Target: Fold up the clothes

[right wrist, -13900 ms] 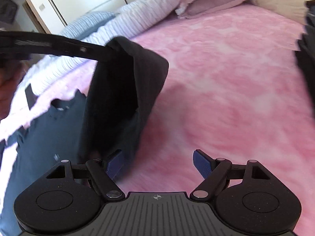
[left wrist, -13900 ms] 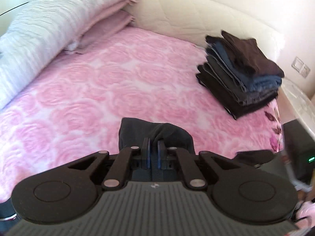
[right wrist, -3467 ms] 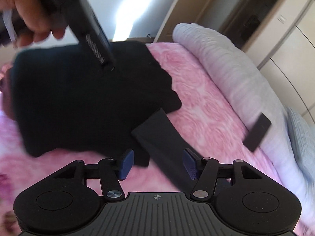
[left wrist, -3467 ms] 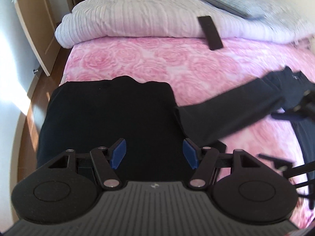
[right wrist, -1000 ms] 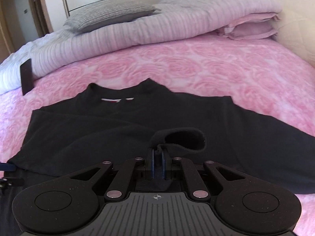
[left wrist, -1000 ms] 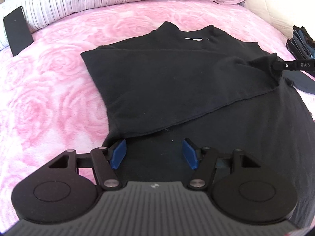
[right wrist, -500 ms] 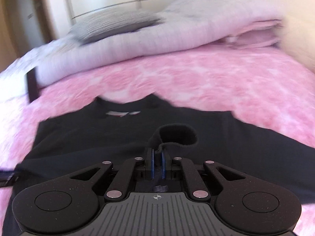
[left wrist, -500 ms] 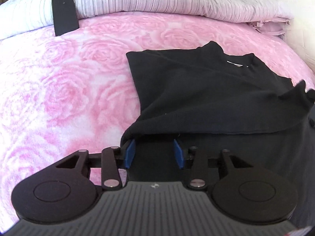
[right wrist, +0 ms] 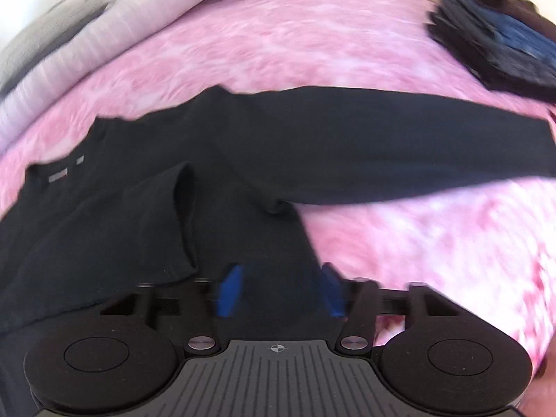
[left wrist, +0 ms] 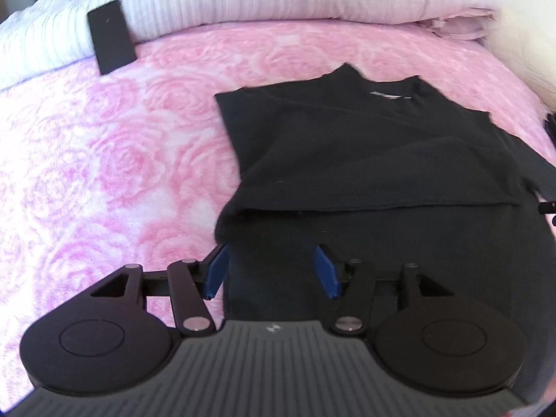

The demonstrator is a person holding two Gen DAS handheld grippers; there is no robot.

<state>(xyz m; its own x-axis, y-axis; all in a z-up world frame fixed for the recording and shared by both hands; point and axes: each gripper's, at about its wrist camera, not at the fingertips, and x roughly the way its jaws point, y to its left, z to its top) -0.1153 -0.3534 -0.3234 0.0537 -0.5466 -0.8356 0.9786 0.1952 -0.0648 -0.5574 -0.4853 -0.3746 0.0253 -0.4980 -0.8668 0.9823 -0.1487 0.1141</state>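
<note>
Pink rose-patterned bed (left wrist: 104,160), with a rolled white quilt (left wrist: 243,7) along the far edge and a finished stack of folded clothes (right wrist: 500,34) off toward the right side. Nothing carrying the work but this soft, yielding surface, so any drag likely to ripple fabric rather than slide it clean.

Black long-sleeved shirt (left wrist: 365,146) spread flat near the middle of the bed, collar pointing to the quilt, left sleeve already laid across the chest, right sleeve (right wrist: 417,139) stretched out sideways toward the stack and not yet brought in. Risk here: pulling that sleeve over could shift the body and undo the first fold, or leave the two sides uneven.

Left gripper (left wrist: 271,271) low over the hem area, fingers spread apart and gripping nothing, straddling a raised fold at the shirt's left edge. Closing there might pinch both layers at once and lift the folded sleeve along with the hem.

Right gripper (right wrist: 281,290) likewise released, blue fingers apart over the shirt's right flank near the armpit; view heavily blurred, so exact contact impossible to judge. Fast motion a hazard in itself: easy to catch the bedcover beneath, or miss the seam.

Small black rectangular item (left wrist: 111,36) resting against the quilt, well apart, no obstacle.
</note>
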